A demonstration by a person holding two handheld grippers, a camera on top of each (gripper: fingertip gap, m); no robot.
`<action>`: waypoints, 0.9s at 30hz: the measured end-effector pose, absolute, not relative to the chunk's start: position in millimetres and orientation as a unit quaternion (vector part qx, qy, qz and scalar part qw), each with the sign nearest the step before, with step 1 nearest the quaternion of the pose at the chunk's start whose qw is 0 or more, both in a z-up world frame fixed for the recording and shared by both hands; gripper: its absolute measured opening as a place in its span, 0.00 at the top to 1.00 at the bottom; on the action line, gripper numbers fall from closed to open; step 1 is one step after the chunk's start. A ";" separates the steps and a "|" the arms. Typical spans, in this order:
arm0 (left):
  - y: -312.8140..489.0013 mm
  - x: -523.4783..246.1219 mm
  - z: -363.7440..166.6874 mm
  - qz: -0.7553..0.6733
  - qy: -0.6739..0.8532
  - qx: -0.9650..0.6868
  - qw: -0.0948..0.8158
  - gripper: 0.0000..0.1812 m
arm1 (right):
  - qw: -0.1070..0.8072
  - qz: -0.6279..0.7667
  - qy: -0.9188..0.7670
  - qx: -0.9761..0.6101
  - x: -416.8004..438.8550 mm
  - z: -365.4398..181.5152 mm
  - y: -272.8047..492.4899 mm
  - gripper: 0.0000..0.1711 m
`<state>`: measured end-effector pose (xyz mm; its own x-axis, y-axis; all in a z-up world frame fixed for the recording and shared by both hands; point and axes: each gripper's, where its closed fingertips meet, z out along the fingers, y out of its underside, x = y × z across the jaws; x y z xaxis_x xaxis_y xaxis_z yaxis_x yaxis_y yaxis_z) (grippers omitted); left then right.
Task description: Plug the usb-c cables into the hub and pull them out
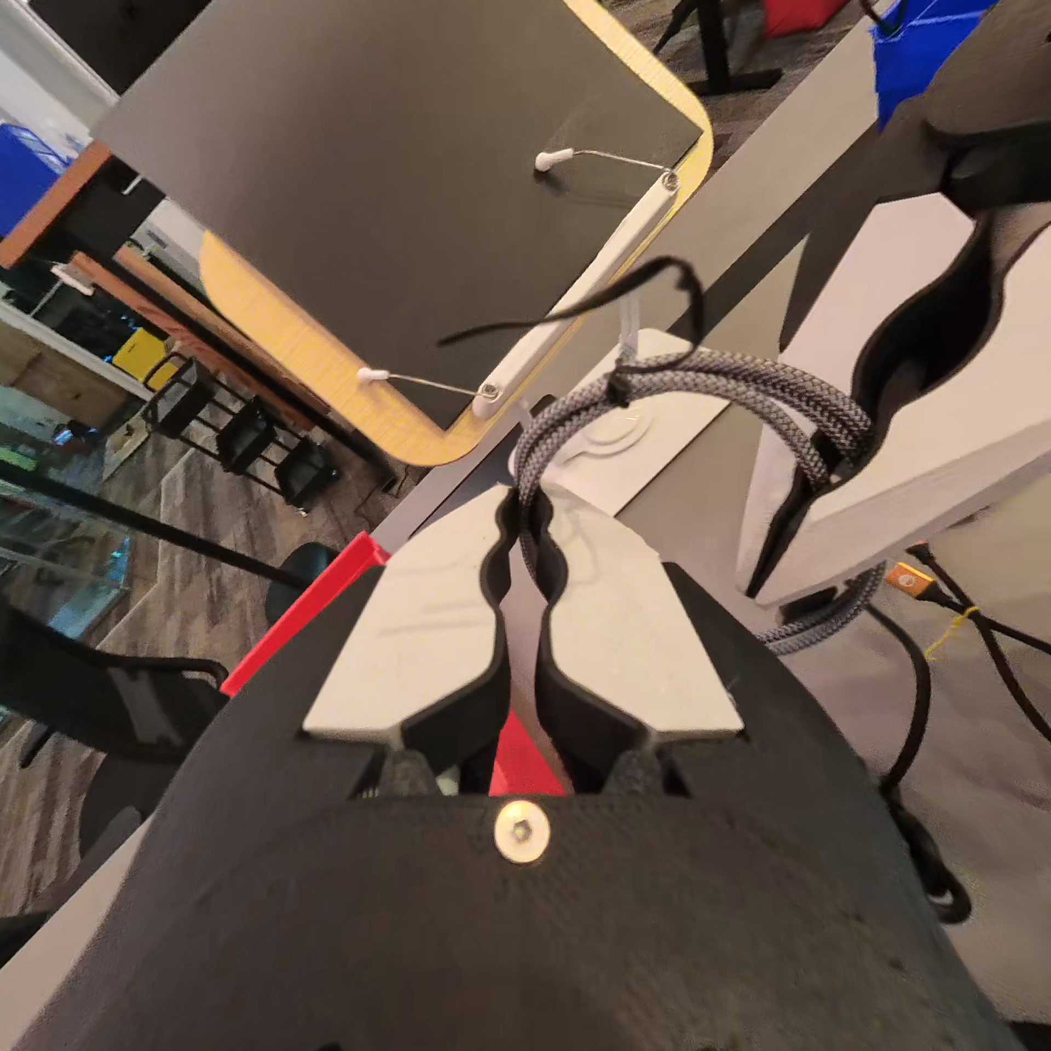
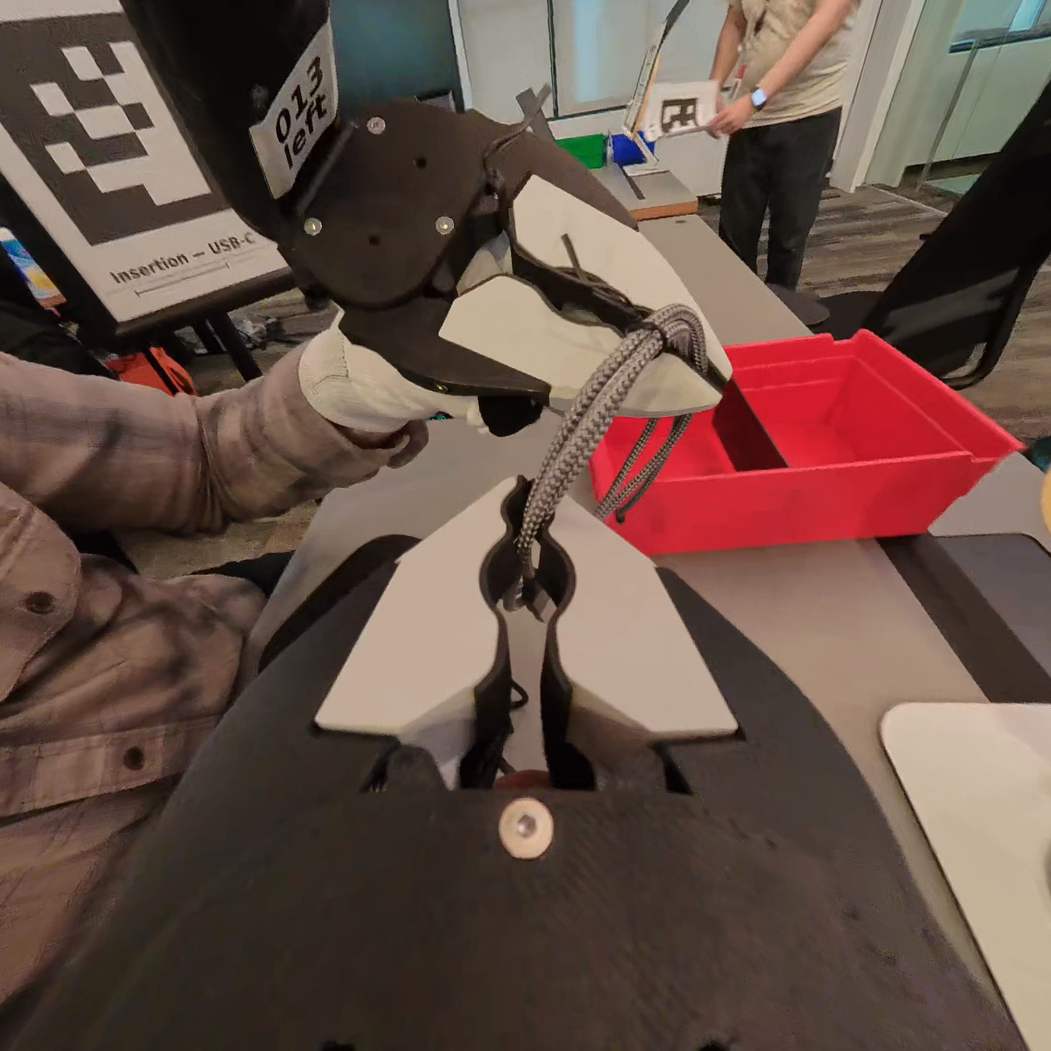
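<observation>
A grey braided usb-c cable [image 1: 711, 375], folded into a bundle and bound with a black tie [image 1: 617, 389], hangs between both grippers above the grey table. My left gripper [image 1: 526, 500] is shut on one end of the loop. My right gripper [image 1: 796, 500] is shut on the other end. In the right wrist view the right gripper [image 2: 526, 495] pinches the cable [image 2: 574, 432] near its tips, with a dark plug end inside its jaw hollow. The left gripper [image 2: 711, 369] holds the bundle higher up. I see no hub clearly.
A red bin [image 2: 796, 489] stands on the table behind the cable. A white pad [image 2: 967, 824] and a dark mat [image 2: 1001, 574] lie at the right. Black cables with an orange plug [image 1: 910, 580] lie at the right. A marker board on a stand [image 1: 398, 199] and a standing person [image 2: 779, 142] are beyond. The gap from one gripper's tips to the other's is roughly 7 centimeters.
</observation>
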<state>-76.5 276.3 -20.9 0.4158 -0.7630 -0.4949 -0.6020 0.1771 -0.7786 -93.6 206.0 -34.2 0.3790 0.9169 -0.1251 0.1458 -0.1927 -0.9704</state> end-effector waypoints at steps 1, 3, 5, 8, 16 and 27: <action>275.6 -72.7 -23.1 -0.086 0.538 -0.640 0.542 0.98 | 0.504 0.373 -0.396 -0.671 -87.4 -35.1 208.1 1.00; 272.7 -65.7 -26.1 -0.129 0.539 -0.645 0.526 0.96 | 0.536 0.338 -0.392 -0.667 -75.0 -30.2 210.4 1.00; 270.6 -63.6 -26.4 -0.182 0.525 -0.658 0.509 0.84 | 0.573 0.265 -0.395 -0.667 -60.5 -27.7 215.3 1.00; 256.6 -65.8 -22.8 -0.323 0.487 -0.665 0.465 0.78 | 0.628 0.099 -0.424 -0.645 -38.8 -24.5 220.5 1.00; 174.0 -76.6 1.8 -0.741 0.404 -0.498 0.199 0.65 | 0.624 -0.265 -0.572 -0.463 -41.9 -30.4 193.6 1.00; 133.5 -57.0 -22.9 -0.736 0.441 -0.474 0.199 1.00 | 0.554 -0.347 -0.659 -0.372 -52.8 -78.6 178.3 1.00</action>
